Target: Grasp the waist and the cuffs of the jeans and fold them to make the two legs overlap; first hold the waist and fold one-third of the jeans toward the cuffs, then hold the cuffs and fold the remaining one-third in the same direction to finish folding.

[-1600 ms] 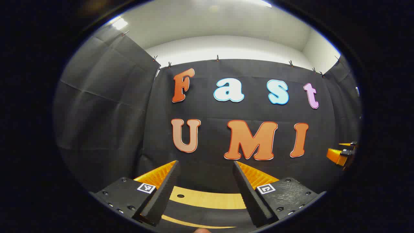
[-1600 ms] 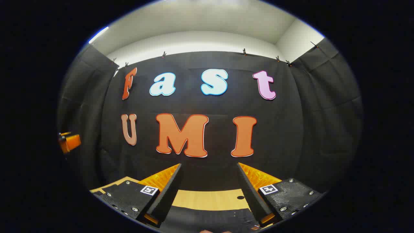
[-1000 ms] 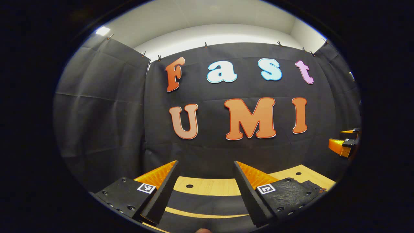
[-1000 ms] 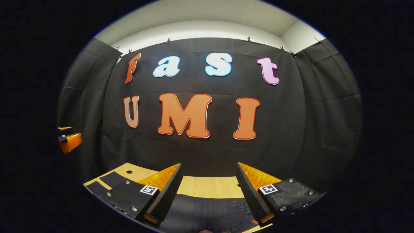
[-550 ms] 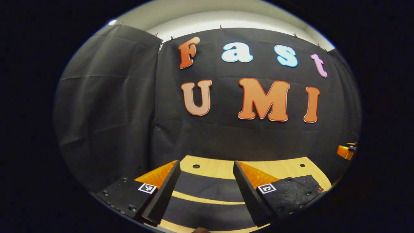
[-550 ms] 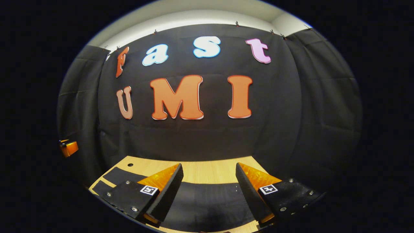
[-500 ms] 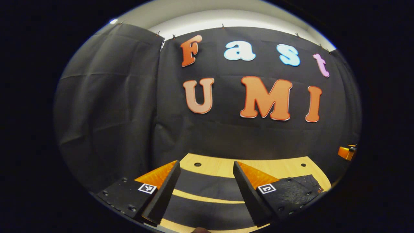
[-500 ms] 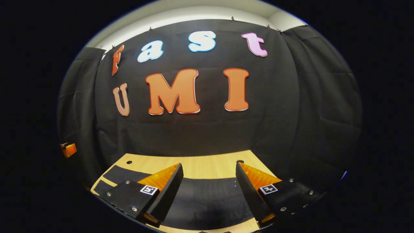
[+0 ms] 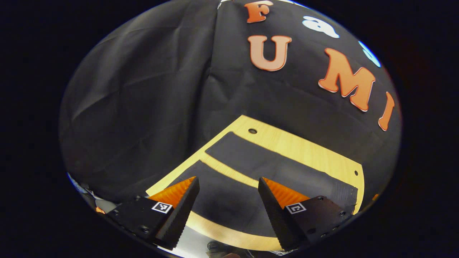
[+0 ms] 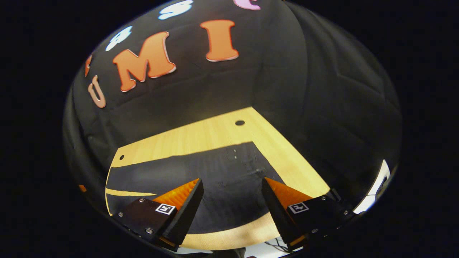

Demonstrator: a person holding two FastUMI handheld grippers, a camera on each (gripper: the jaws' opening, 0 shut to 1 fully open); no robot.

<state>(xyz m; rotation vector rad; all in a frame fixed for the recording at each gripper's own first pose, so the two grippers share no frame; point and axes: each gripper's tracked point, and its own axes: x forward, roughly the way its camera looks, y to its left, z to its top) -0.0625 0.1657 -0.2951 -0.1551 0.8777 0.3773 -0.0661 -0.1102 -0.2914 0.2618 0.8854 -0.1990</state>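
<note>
- The jeans (image 9: pixel 251 168) lie flat on the tabletop (image 9: pixel 308 150), their long axis running across both views.
- The left gripper (image 9: pixel 227 211) hangs spread and empty over the legs.
- The right gripper (image 10: pixel 233 211), likewise spread and empty, hangs over what is probably the waist end (image 10: pixel 233 168).

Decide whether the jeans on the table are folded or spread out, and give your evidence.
Spread out. In the left gripper view the jeans lie flat on the wooden table, the two legs apart with a strip of wood between them.

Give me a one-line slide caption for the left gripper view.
Open left hand-held gripper above dark jeans spread flat on a wooden table, legs apart.
</note>
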